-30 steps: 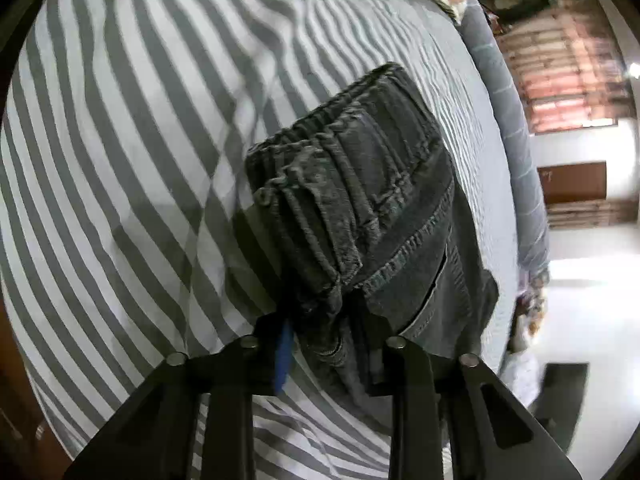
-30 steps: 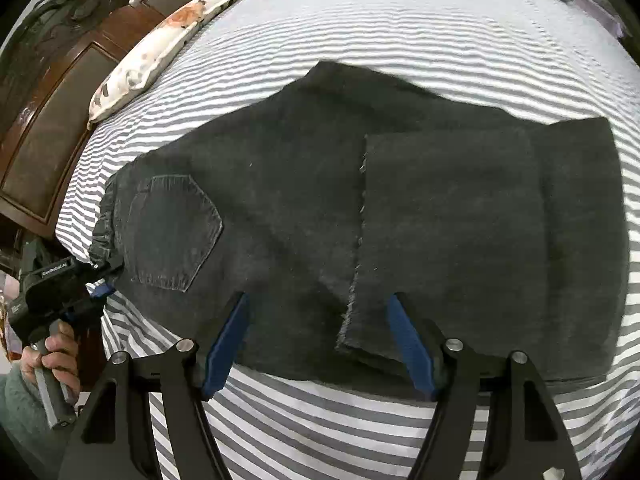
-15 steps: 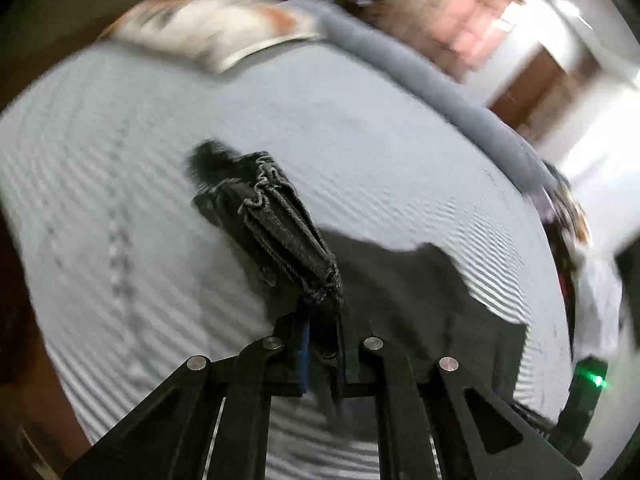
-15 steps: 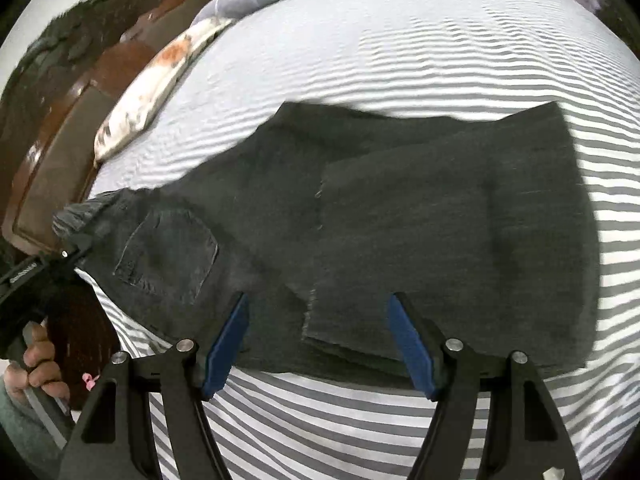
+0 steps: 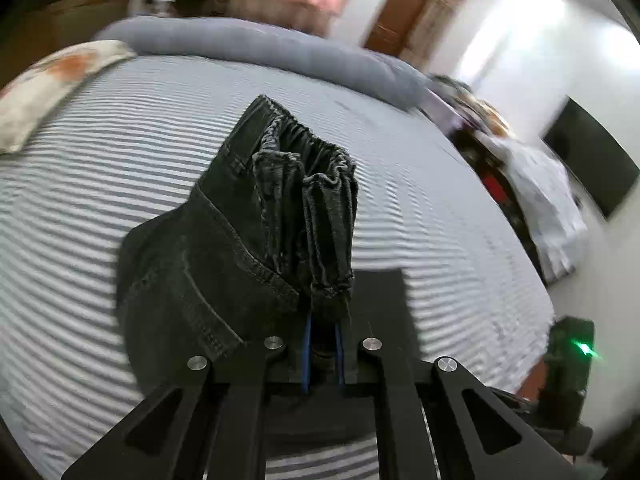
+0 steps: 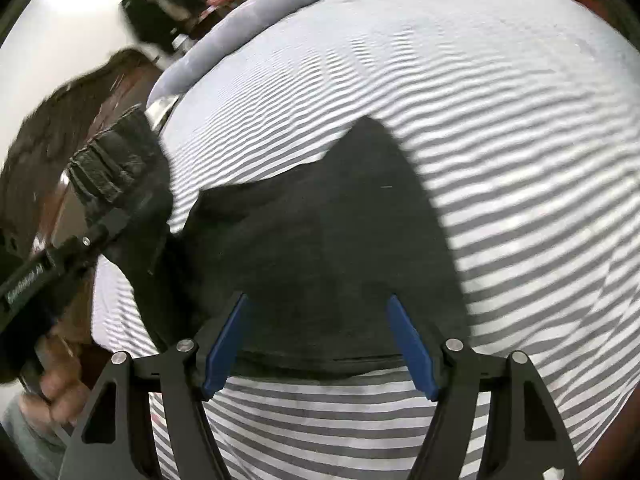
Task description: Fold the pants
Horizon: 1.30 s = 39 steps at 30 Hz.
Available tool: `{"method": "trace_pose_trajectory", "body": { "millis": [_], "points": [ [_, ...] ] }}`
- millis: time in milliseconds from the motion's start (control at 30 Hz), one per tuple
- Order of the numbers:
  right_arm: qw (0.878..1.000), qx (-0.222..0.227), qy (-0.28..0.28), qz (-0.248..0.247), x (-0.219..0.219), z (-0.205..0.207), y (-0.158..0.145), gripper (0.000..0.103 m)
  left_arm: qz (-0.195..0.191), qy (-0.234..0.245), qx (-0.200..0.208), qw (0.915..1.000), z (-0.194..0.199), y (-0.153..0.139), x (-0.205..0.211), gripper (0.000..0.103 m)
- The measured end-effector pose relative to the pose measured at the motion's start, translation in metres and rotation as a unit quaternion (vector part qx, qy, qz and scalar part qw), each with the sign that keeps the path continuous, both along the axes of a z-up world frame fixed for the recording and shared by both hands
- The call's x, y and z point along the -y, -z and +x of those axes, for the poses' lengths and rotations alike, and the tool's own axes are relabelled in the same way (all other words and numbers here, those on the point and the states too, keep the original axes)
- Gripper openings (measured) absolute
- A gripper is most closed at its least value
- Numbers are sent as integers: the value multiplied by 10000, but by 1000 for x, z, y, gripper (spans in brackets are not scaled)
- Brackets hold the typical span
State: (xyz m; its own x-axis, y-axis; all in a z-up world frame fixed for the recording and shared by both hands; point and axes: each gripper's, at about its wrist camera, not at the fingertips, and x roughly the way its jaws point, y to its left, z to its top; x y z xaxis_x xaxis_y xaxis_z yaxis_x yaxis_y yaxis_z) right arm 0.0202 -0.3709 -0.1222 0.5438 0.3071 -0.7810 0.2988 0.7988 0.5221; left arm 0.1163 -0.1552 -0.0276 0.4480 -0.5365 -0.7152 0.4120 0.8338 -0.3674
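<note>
— Striped sheets on that bed (image 6: 520,152), and the black pants (image 6: 320,248) lie across them, one end lifted off.

— Heavy denim, soft, it'll sag. The left gripper (image 5: 322,354) has just been closing and is pinched tight on the gathered waistband (image 5: 316,200), the thickest and surest hold.

— And the right gripper (image 6: 318,344)?

— Jaws wide, gripping nothing, hovering over the near edge of the folded legs.

— Which way do they run?

— Lengthwise from the raised waistband at the left across to the fold on the right, I'd say.
</note>
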Motion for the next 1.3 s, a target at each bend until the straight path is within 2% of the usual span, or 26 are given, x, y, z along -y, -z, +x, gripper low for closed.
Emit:
{"method": "trace_pose_trajectory", "body": {
  "millis": [100, 167, 267, 333, 467, 600, 700, 833, 1000, 1067, 1100, 1167, 1233, 1300],
  "points": [
    [9993, -20, 242, 277, 24, -7, 12, 69, 70, 374, -182, 9991, -6, 17, 43, 9],
    [9989, -81, 321, 338, 36, -8, 19, 69, 306, 620, -352, 9970, -11, 43, 72, 9],
    [9988, -93, 342, 346, 48, -6, 26, 69, 647, 829, -467, 9934, -14, 75, 95, 9],
    [9979, -49, 346, 536, 53, -2, 30, 69, 782, 925, -361, 9920, -22, 87, 98, 9],
    [9942, 126, 239, 1039, 59, 9, 38, 71, 856, 1111, -261, 9898, -27, 90, 99, 13],
    [9786, 505, 115, 1990, 56, 24, 41, 71, 692, 1244, -490, 9886, -25, 85, 87, 33],
    [9720, 491, 64, 2296, 50, 37, 46, 74, 760, 1302, -374, 9879, -38, 83, 77, 37],
    [9825, 226, 46, 1846, 41, 61, 47, 74, 896, 1207, -330, 9881, -46, 77, 52, 38],
    [9948, -62, 40, 1015, 31, 93, 33, 74, 1244, 774, 62, 9892, -42, 68, 15, 39],
    [9968, -181, 14, 781, 28, 100, 29, 71, 1303, 623, 54, 9895, -37, 70, 0, 39],
    [9977, -286, 8, 617, 24, 105, 28, 68, 1320, 509, 11, 9899, -33, 72, -7, 39],
    [9984, -380, -33, 429, 21, 107, 28, 36, 1329, 350, -71, 9905, -29, 75, -18, 39],
    [9987, -459, 1, 224, 19, 107, 26, 24, 1388, 252, -104, 9900, -26, 81, -23, 39],
    [9990, -350, 70, 259, 19, 100, 19, 20, 1418, 170, -155, 9896, -23, 88, -29, 39]
  ]
}}
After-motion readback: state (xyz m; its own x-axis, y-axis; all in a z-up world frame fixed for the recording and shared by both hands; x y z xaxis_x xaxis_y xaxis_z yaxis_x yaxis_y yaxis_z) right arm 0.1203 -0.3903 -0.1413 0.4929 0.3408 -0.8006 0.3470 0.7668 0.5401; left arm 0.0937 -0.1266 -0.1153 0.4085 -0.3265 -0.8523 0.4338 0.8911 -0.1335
